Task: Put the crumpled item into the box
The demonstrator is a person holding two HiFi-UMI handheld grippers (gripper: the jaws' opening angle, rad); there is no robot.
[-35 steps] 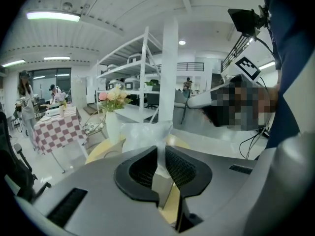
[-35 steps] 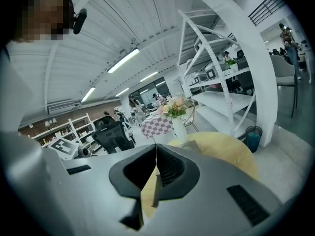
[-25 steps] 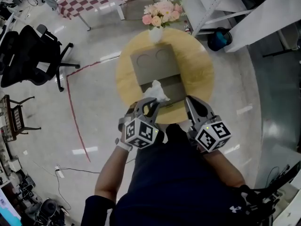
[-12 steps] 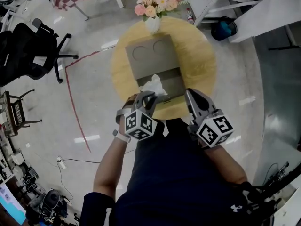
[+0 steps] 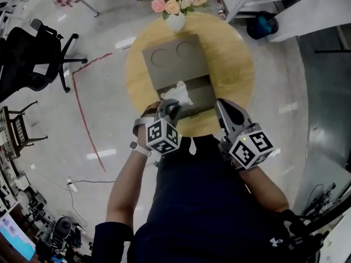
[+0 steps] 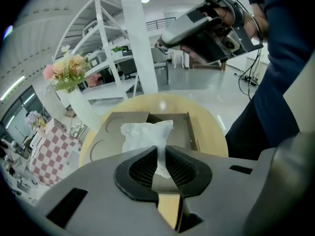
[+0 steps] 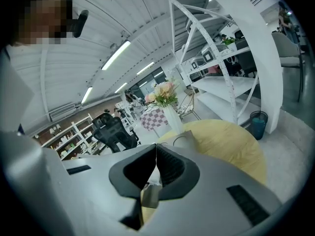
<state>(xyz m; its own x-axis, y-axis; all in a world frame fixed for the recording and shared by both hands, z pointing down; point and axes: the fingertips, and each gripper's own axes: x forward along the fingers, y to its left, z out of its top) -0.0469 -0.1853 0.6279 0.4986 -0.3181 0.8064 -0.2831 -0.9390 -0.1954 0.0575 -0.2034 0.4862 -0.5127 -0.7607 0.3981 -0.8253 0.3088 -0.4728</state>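
Round wooden counter (image 5: pixel 238 64): 1 open cardboard box (image 5: pixel 170 64); 1 vase of flowers (image 5: pixel 176 19) just beyond it. 1 crumpled item (image 5: pixel 176 92), white, held above box near its open compartment. Left hand-held gripper (image 5: pixel 169 106) pinching it. Right hand-held gripper (image 5: pixel 221 104) pressed together, empty, beside box's near right corner. Floor: 1 office chair (image 5: pixel 30 53), 1 blue bin (image 5: pixel 262 25).

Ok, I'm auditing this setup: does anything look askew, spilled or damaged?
Nothing stands out. The crumpled white item is simply pinched in the left hand-held gripper at the open brown cardboard box, which sits flat on the round wooden table; nothing spilled.
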